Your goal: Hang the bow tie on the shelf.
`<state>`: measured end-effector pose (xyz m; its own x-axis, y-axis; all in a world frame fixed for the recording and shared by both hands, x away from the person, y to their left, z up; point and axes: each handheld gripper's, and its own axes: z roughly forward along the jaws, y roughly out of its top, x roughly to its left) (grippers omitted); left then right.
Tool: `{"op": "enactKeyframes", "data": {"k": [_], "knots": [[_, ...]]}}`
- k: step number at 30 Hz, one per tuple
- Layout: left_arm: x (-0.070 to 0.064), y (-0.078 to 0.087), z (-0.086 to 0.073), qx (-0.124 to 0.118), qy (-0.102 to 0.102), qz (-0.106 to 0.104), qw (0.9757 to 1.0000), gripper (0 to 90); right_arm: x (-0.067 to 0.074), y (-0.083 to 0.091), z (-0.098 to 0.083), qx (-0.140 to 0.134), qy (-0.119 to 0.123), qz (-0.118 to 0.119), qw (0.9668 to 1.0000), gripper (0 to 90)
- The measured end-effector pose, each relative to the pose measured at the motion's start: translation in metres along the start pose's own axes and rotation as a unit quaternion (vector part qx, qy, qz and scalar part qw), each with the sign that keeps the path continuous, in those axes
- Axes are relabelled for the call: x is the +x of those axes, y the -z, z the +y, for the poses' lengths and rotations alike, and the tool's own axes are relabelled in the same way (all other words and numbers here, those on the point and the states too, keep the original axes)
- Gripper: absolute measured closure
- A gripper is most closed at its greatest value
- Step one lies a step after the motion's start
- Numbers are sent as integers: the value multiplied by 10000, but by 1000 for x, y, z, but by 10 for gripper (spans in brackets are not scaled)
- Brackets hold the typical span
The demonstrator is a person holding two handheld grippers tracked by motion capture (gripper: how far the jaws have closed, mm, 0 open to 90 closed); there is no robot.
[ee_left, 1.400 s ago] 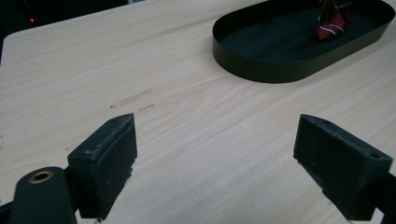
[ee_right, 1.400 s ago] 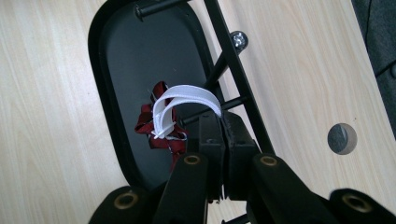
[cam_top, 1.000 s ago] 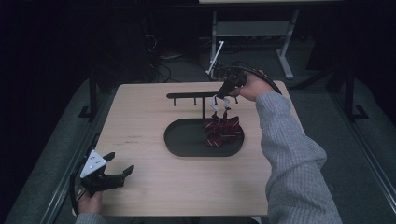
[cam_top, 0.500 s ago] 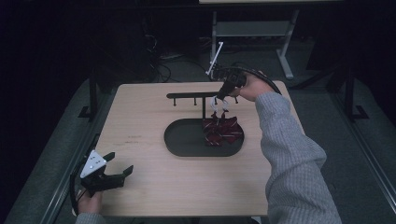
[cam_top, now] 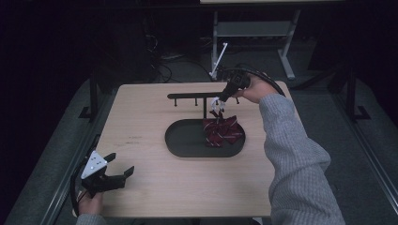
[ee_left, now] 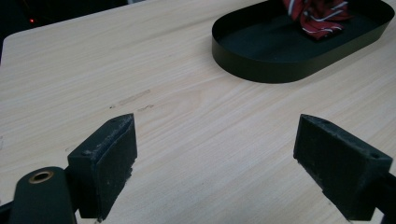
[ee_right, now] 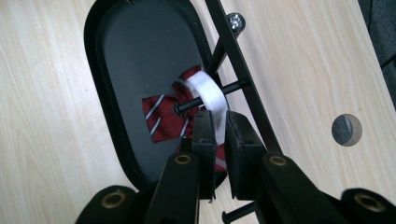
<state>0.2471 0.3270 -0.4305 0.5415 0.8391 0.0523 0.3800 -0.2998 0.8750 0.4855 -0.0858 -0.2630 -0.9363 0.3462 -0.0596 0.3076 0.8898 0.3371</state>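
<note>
I'm holding my right gripper (ee_right: 216,116) over the black oval metal tray (ee_right: 135,56), right at the black metal peg rack (ee_right: 238,60). The dark red bow tie with thin white stripes (ee_right: 161,116) is hanging there by its white elastic neck loop (ee_right: 210,95), which is sitting over one short black peg (ee_right: 187,106), with the fabric drooping down into the tray.

My right jaws have just been opening. They're standing a narrow slit apart below the loop, and the slit is looking dark and empty, so I'm judging the band released.

My left gripper (ee_left: 215,135) is resting spread wide and empty over the pale wooden table (cam_top: 141,117), well apart from the tray.

This tie is looking light, soft and floppy. I'm judging the stretchy loop the best place to pinch, since the fabric would just crumple and slip.
</note>
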Motion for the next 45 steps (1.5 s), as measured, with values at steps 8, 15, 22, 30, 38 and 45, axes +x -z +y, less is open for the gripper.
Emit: {"op": "enactKeyframes", "data": {"k": [8, 15, 22, 30, 38, 45], "knots": [[0, 0, 0, -7, 23, 1, 10000, 131, 1, 2, -6, -49, -19, 52, 10000, 798], [-1, 0, 0, 22, -1, -8, 10000, 131, 3, 3, -12, -103, -11, 116, 9999, 773], [-1, 1, 0, -6, -1, 3, 10000, 131, 5, 5, -17, -129, -43, 124, 9998, 752], [-1, 1, 0, 24, 8, 3, 10000, 131, 8, 6, -24, -168, -86, 123, 9997, 712], [-2, 1, 0, 26, 15, -3, 10000, 131, 13, 9, -31, -202, -103, 129, 9997, 684], [-2, 1, 0, 41, -14, -1, 10000, 131, 17, 9, -40, -236, -126, 163, 9995, 655]]}}
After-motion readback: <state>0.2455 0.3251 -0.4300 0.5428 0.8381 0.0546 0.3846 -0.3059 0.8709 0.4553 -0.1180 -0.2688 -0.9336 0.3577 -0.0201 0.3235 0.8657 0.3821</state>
